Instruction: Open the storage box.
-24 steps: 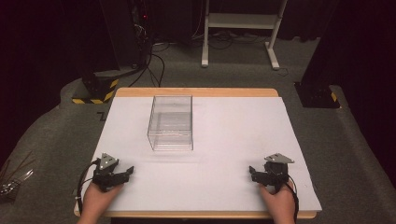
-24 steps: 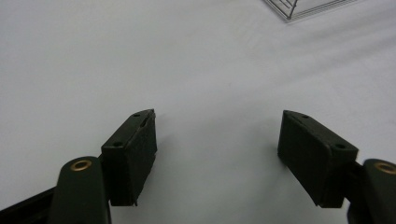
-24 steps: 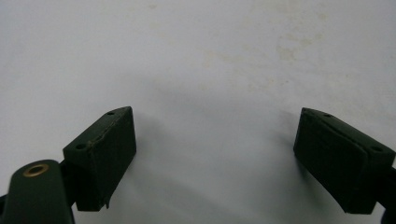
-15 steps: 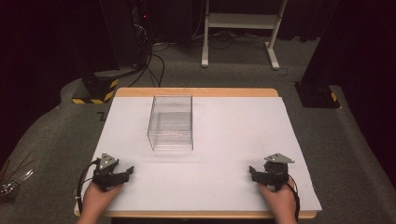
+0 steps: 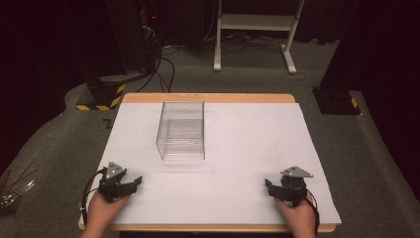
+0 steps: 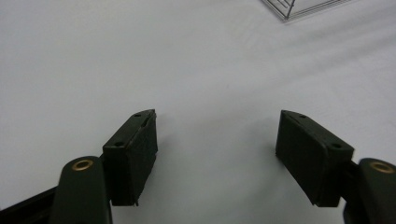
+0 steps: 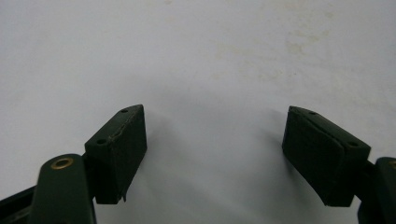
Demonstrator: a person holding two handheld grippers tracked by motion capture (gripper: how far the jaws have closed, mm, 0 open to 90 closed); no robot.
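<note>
A clear plastic box (image 5: 181, 130) stands on the white table sheet (image 5: 237, 148), left of centre and toward the far side. My left gripper (image 5: 134, 182) rests near the front left corner, held by a hand, well in front of the box. Its jaws stand wide apart over bare sheet in the left gripper view (image 6: 216, 135), where a corner of the box (image 6: 299, 7) peeks in at the top right. My right gripper (image 5: 270, 186) rests near the front right corner, also open, with nothing between its pads (image 7: 215, 133).
The table's wooden edge (image 5: 208, 97) runs along the far side. Grey carpet surrounds the table, with cables (image 5: 163, 69) and a white stand (image 5: 255, 29) beyond it. A black post base (image 5: 337, 96) sits at the right, and a yellow-striped block (image 5: 101, 96) at the left.
</note>
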